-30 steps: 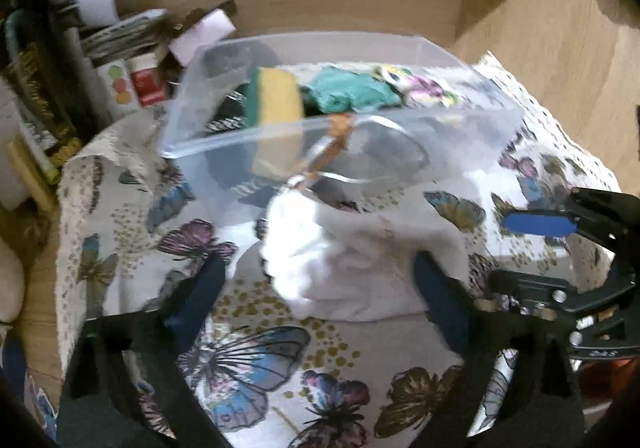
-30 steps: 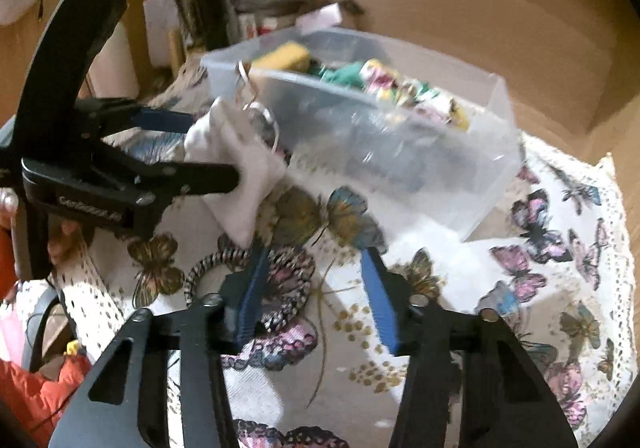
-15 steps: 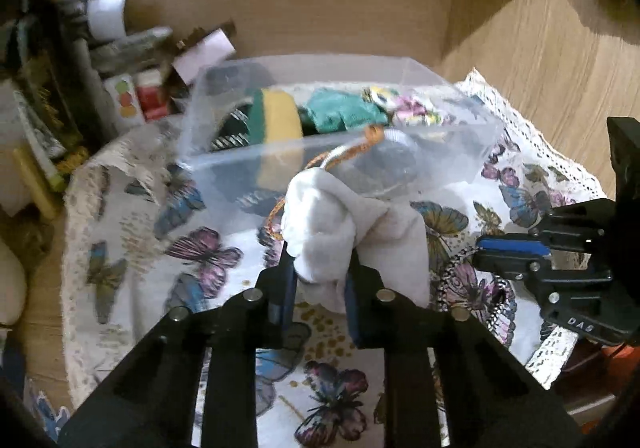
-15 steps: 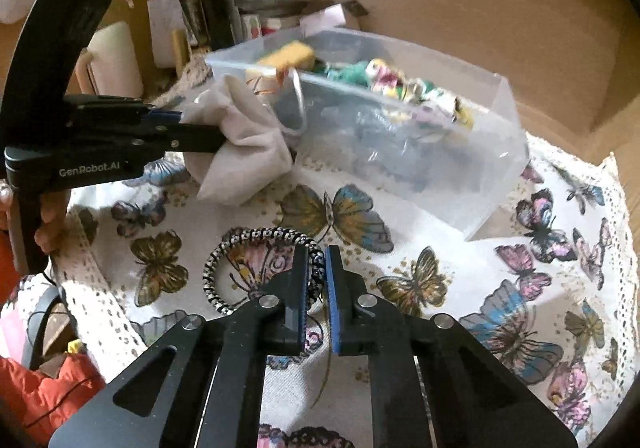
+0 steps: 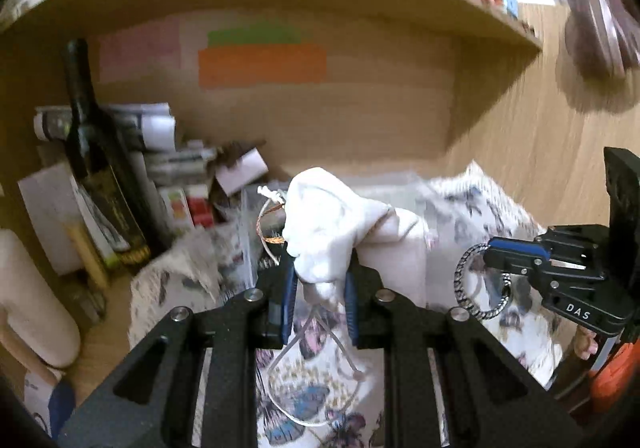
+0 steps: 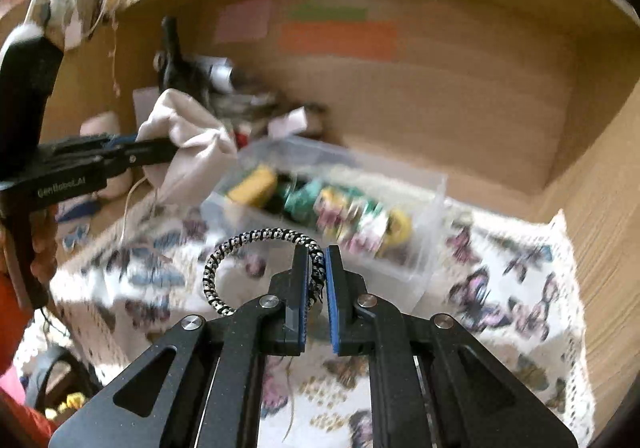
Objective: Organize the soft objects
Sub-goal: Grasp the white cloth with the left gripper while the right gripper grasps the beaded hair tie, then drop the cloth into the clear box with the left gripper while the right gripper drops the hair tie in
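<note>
A white cloth pouch (image 5: 332, 232) is held clamped between the blue pads of the left hand-held gripper (image 5: 320, 288), at the centre of the left wrist view. It is lifted clear of the butterfly-print cloth (image 5: 316, 404) below, and its drawstring (image 5: 316, 368) hangs down in a loop between the fingers. In the right wrist view the same pouch (image 6: 188, 144) is seen at the left of the frame, beside and above the near end of the clear plastic bin (image 6: 424, 208).

A black-and-white braided hair tie (image 6: 248, 260) is pinched between the pads of the right hand-held gripper (image 6: 318, 280); its loop stands out to the left of the fingers, raised above the surface. In the left wrist view it appears at the right of the frame as a ring (image 5: 480, 280) hanging from the right hand-held gripper (image 5: 500, 248).

The bin sits on the butterfly-print cloth (image 6: 520, 288) at the centre of the right wrist view. A yellow sponge (image 6: 252, 184), a green cloth item (image 6: 308, 196) and several patterned pieces are seen inside it, blurred.

A dark bottle (image 5: 96, 152) stands upright at the left of the left wrist view, among papers and boxes (image 5: 180, 160). Orange and green notes (image 5: 260, 56) are stuck on the wooden back wall.
</note>
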Tool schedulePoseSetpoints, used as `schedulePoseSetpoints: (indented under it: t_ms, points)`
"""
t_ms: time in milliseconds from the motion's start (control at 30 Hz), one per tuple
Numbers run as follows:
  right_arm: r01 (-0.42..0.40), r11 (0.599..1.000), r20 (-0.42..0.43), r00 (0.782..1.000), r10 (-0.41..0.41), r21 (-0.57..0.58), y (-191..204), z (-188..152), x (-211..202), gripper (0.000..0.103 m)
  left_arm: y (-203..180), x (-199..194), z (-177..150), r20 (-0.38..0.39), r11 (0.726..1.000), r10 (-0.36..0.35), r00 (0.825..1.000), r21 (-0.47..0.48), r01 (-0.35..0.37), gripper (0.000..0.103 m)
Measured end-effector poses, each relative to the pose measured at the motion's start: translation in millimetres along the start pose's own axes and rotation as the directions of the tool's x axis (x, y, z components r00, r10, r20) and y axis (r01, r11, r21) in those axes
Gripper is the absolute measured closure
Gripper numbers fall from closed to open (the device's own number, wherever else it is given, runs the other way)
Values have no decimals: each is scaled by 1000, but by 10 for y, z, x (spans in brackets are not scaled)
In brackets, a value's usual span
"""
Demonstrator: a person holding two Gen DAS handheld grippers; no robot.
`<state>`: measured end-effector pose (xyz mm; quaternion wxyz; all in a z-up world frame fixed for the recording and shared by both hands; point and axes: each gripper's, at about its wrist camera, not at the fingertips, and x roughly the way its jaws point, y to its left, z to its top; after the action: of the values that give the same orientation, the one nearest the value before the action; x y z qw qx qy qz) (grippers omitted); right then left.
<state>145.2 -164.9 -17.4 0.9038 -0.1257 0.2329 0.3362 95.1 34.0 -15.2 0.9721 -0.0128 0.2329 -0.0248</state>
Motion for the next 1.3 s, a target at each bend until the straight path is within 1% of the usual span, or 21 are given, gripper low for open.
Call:
schedulePoseSetpoints:
  t_ms: [233,400,467,567,700,833,933,967,1067,1100,1133,1167,1200,1267,1300]
  points:
    - [42,998,84,995,-45,40,-107,347,23,96,77,57,271,57,999,38,998,-35,-36,83]
    - [82,995,91,992,-87,61,-163,503,175,95,94,207,395,65,998,51,997,-49,-48,82]
    - [92,993,78,992,-97,70,-192,527,265,96,85,299,411,55,997,51,997,-52,-48,82]
    - [110,990,42,993,-113,85,-260,513,450,95,59,490,396,18,998,42,999,-48,-41,82]
    - [131,988,-20,991,-130,85,-322,460,691,95,1,784,315,-53,999,30,998,-37,-32,82]
    - [135,987,-80,989,-128,85,-374,370,874,95,-46,1027,196,-122,1000,20,992,-21,-22,82]
    - [142,987,-123,983,-133,71,-379,292,970,95,-80,1170,96,-172,1000,21,985,2,-21,82]
    - [142,988,-137,982,-132,67,-375,270,989,95,-98,1188,75,-181,1000,20,983,10,-18,81]
    - [148,987,-177,975,-136,59,-375,215,1051,94,-128,1184,46,-189,999,27,982,29,-22,71]
    - [148,987,-186,973,-135,58,-379,204,1063,94,-133,1160,47,-190,999,22,982,29,-17,65]
    - [148,987,-191,972,-135,58,-385,201,1061,90,-141,1137,51,-190,1000,16,982,26,-11,60]
    - [146,987,-189,973,-132,60,-387,207,1035,83,-141,1124,56,-190,1000,11,982,24,-6,57]
    - [146,987,-182,974,-133,62,-384,210,1016,80,-146,1094,59,-187,1000,7,982,22,-2,53]
    - [153,986,-156,977,-142,62,-370,229,935,67,-157,1030,73,-172,1000,7,985,25,-3,50]
    - [157,986,-139,979,-147,61,-362,243,877,64,-149,1002,84,-167,1000,8,986,26,-3,50]
